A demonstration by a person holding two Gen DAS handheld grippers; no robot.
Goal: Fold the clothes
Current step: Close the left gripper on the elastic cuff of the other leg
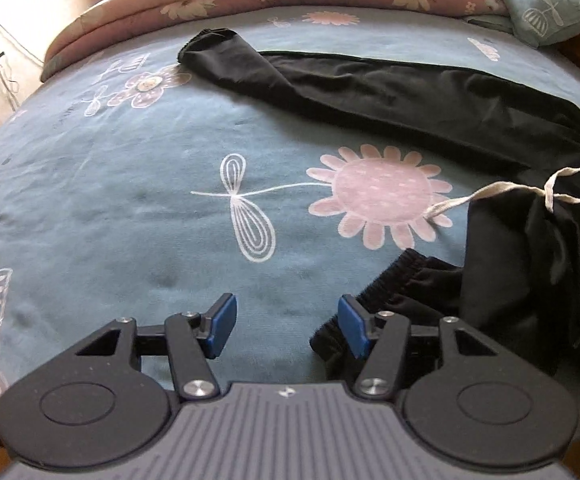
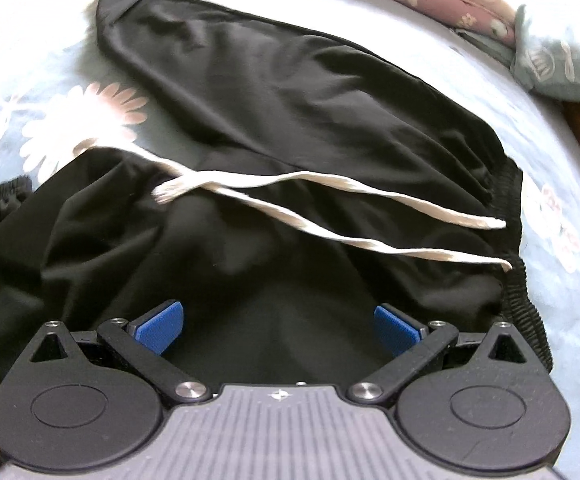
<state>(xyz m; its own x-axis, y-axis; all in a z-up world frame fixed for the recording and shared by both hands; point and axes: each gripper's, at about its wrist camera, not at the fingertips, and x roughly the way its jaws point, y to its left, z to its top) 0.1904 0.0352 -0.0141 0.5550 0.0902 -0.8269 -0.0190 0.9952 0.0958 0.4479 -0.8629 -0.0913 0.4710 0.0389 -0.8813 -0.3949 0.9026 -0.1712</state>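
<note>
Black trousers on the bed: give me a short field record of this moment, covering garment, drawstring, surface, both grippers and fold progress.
garment: black trousers, one leg stretched flat across the bed, the other bunched near the waist
drawstring: white drawstring, two loose ends lying over the fabric
waistband: elastic waistband, gathered, at the right in the right wrist view
surface: blue floral bedsheet
left gripper: open, over the sheet, a cuff beside its right finger
right gripper: open, above the bunched fabric, holding nothing
fold progress: not yet folded
</note>
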